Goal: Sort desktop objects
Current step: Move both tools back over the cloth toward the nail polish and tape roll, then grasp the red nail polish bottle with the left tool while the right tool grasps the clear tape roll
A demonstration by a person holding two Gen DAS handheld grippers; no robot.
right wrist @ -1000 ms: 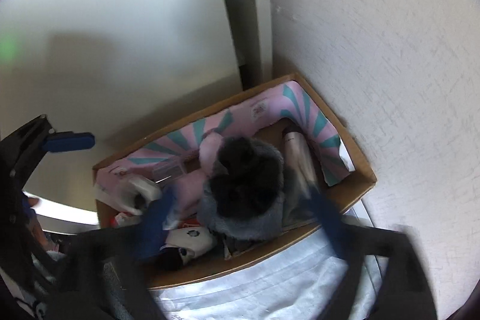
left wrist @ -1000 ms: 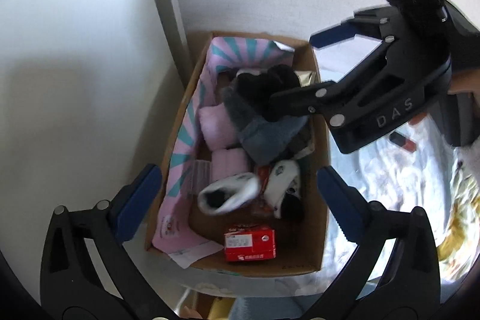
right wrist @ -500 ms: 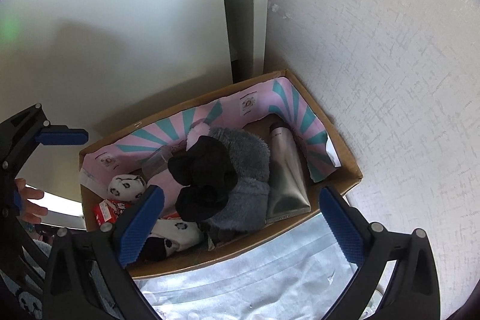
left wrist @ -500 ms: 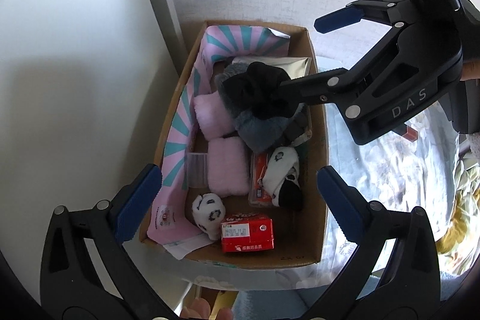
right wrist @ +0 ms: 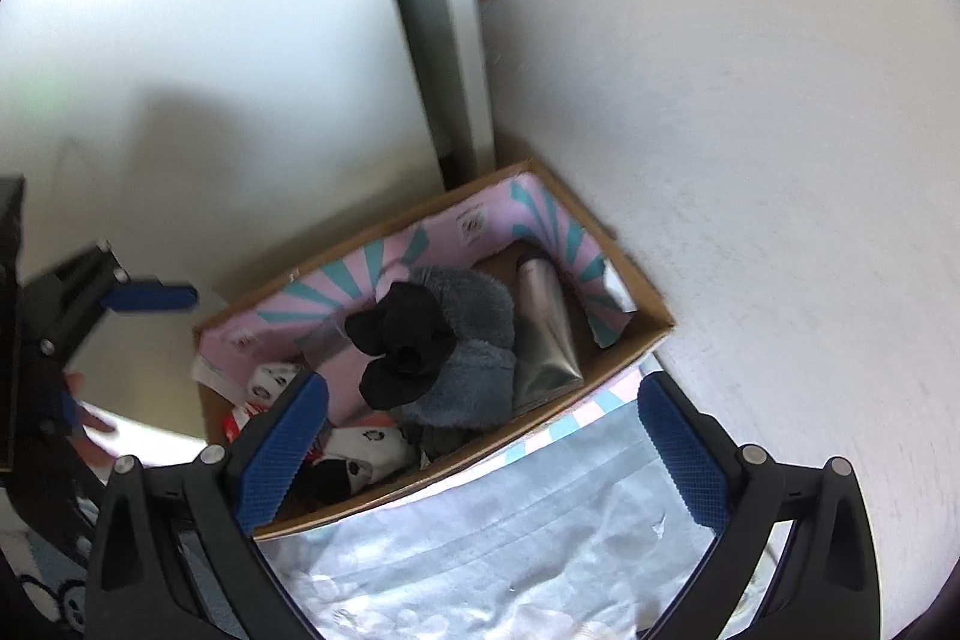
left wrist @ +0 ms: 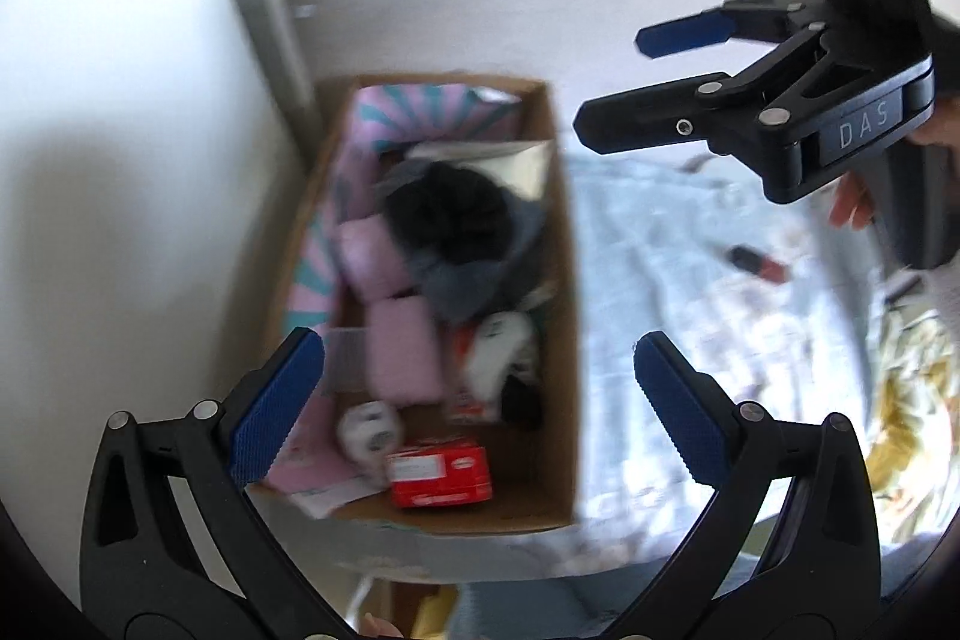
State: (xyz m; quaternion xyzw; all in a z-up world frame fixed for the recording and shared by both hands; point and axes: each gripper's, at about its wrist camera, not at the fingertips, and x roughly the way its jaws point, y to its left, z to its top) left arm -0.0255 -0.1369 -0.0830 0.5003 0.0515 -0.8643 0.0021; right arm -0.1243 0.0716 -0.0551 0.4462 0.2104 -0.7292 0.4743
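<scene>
Above the cardboard box (right wrist: pixel 624 349), both grippers hung empty.
Left gripper (left wrist: pixel 480 400) and right gripper (right wrist: pixel 483 445) had fingers spread apart; the black scrunchie (right wrist: pixel 402 340) lay inside on grey fluffy cloth (right wrist: pixel 474 376).

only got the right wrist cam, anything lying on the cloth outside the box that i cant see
observer: Yes. A small dark-and-red item lies on the pale blue cloth, to the right of the cardboard box. It is too blurred to identify.
operator: whats hidden behind the right tongs at the box's near end
observer: A red carton, lying flat in the near corner.
operator: left tongs holding anything
observer: No. The left tongs are open with nothing between them, above the box's near end.
</scene>
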